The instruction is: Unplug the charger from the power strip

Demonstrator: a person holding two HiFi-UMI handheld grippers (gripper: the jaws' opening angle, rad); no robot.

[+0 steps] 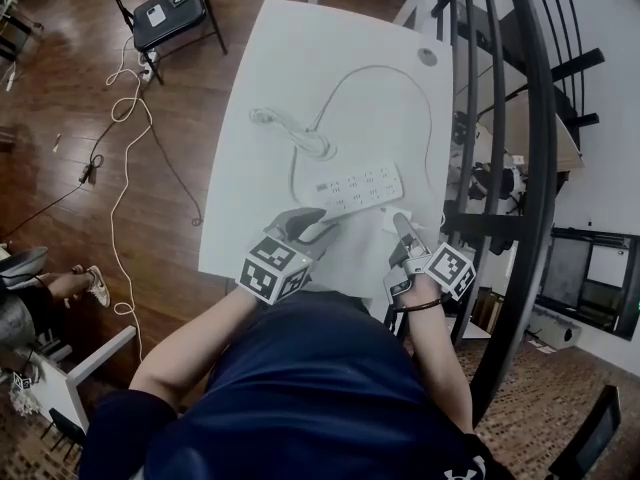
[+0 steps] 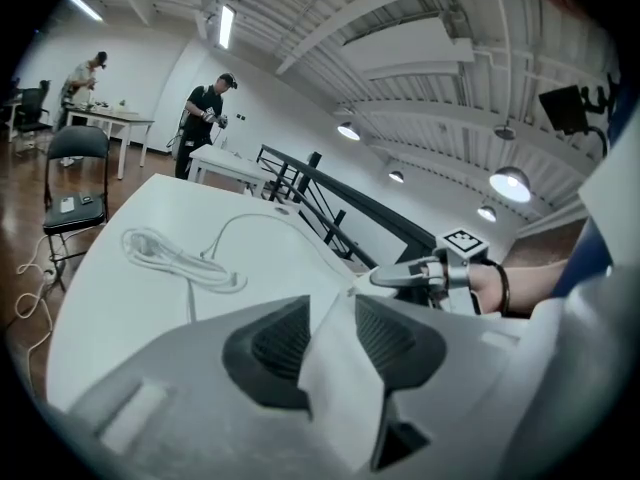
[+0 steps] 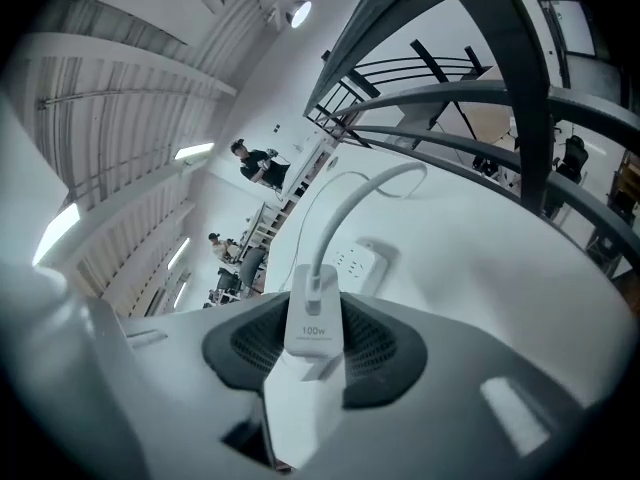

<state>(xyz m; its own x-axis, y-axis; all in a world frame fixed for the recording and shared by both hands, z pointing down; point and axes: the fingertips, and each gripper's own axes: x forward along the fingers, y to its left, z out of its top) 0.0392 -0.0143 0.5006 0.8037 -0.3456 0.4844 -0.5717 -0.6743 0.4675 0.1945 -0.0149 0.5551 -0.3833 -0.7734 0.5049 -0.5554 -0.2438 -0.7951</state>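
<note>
The white power strip (image 1: 360,185) lies across the white table (image 1: 280,68); its far end also shows in the right gripper view (image 3: 357,261). My right gripper (image 1: 405,230) (image 3: 315,313) is shut on the white charger (image 3: 312,318), which is out of the strip, to its right. The charger's cable (image 3: 340,208) arcs back to a coil (image 1: 300,138) (image 2: 170,253). My left gripper (image 1: 308,230) (image 2: 330,313) sits at the strip's near left end. A white slab, seemingly that end, is pinched between its pads (image 2: 385,338). The right gripper (image 2: 400,275) shows just beyond.
A black curved railing (image 1: 520,168) runs close along the table's right side. A folding chair (image 1: 165,13) and loose cords (image 1: 125,138) are on the wooden floor at left. Two people (image 2: 205,118) stand at far tables.
</note>
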